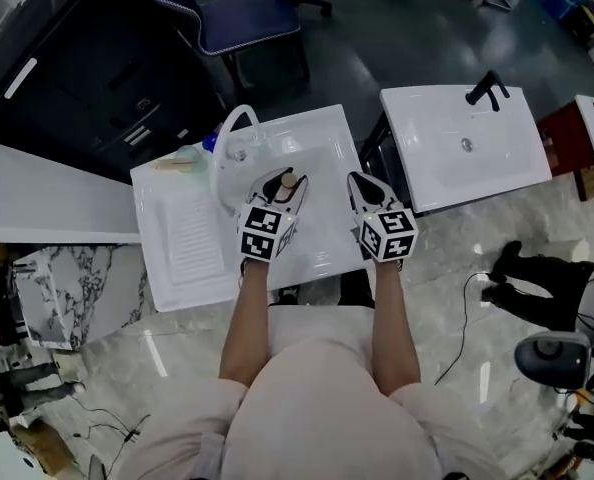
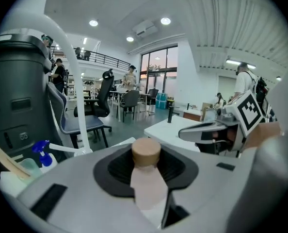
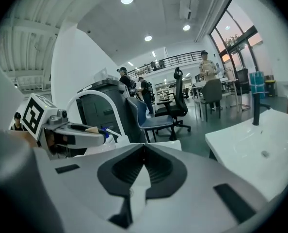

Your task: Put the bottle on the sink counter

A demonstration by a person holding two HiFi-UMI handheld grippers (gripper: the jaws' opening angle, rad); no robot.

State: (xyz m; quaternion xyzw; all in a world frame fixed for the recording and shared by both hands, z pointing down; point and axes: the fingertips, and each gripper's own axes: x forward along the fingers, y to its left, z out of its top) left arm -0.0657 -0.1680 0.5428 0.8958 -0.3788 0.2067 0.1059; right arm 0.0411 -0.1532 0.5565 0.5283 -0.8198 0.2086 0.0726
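My left gripper (image 1: 280, 182) is shut on a small bottle (image 1: 288, 180) with a pale pink body and a tan cap. It hangs over the basin of the white sink counter (image 1: 189, 240). In the left gripper view the bottle (image 2: 146, 171) stands upright between the dark pads, cap (image 2: 145, 151) on top. My right gripper (image 1: 365, 186) hovers beside it over the counter's right edge, its jaws shut with nothing in them (image 3: 143, 148). Its own view also shows the left gripper (image 3: 86, 132) at the left.
A white arched faucet (image 1: 233, 128) and a blue spray bottle (image 1: 209, 143) stand at the counter's back, a ribbed drainboard (image 1: 195, 233) at its left. A second white sink (image 1: 467, 148) with a black faucet (image 1: 485, 88) is to the right. Chairs (image 1: 247, 18) stand behind.
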